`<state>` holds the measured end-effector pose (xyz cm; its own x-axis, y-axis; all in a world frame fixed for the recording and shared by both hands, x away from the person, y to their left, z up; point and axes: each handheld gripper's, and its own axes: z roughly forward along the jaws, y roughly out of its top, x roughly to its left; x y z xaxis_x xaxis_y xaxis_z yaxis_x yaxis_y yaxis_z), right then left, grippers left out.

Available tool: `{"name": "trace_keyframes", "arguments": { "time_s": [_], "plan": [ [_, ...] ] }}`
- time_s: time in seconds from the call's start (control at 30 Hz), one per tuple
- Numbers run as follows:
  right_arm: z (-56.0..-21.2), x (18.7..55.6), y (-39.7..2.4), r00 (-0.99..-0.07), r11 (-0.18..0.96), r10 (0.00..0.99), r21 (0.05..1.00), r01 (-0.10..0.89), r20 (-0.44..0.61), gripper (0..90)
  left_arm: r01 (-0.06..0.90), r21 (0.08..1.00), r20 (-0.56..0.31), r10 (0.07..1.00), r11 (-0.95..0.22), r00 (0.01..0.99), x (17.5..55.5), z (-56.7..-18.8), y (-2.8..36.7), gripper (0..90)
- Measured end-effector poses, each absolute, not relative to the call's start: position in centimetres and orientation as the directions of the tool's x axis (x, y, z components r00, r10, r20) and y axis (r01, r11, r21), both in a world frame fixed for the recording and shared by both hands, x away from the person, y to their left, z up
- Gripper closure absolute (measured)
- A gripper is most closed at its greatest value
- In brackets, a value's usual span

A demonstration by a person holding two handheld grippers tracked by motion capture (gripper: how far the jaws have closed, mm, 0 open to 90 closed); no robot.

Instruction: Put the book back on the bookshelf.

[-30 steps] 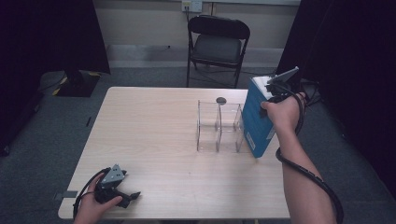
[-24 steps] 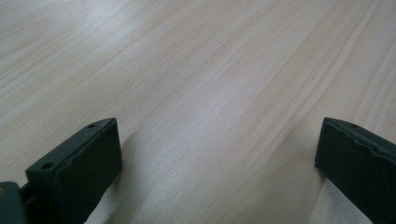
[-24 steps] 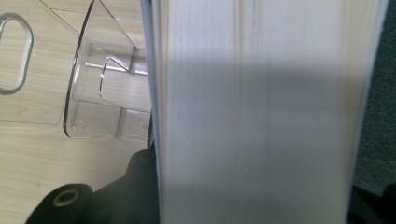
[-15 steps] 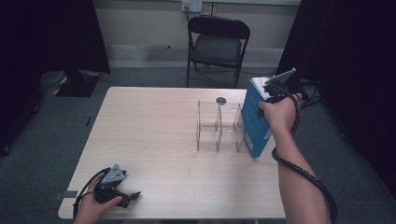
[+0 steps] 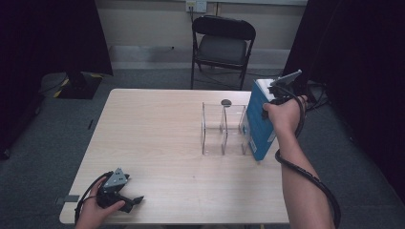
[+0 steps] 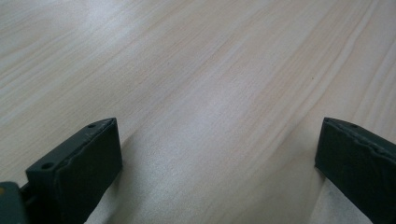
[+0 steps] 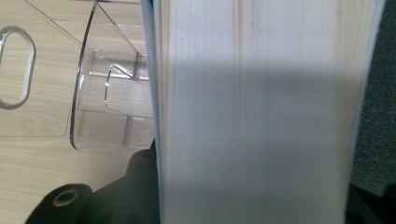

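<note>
we count one table (image 5: 157,143), one black folding chair (image 5: 222,45) behind it. one blue book (image 5: 258,121) stands upright at the table's right edge, just beside one clear divided rack (image 5: 222,129). right tool (image 5: 274,98) clamped on the book; left tool (image 5: 125,202) near the front-left corner, jaws apart on bare wood.

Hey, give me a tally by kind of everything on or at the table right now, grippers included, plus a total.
Books: 1, blue book, upright, clamped in the right gripper
Clear acrylic racks: 1, clear rack
Grippers: 2, right one and left gripper, open, resting on the table
Small dark discs: 1, dark disc
Total: 5
</note>
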<state>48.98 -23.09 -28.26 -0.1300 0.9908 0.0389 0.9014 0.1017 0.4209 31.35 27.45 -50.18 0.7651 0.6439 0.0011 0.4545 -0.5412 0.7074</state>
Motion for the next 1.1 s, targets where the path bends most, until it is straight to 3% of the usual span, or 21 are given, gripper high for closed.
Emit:
{"name": "trace_keyframes", "arguments": {
  "time_s": [1.1],
  "plan": [
    [-29.3, 48.8, -23.0, -0.104, 0.064, 0.992, 0.42, 0.905, 0.073, 60.9, 0.454, 0.71, 0.003, 0.647, -0.539, 0.763, 31.2, -50.2, 27.5, 0.0]
  ]
}}
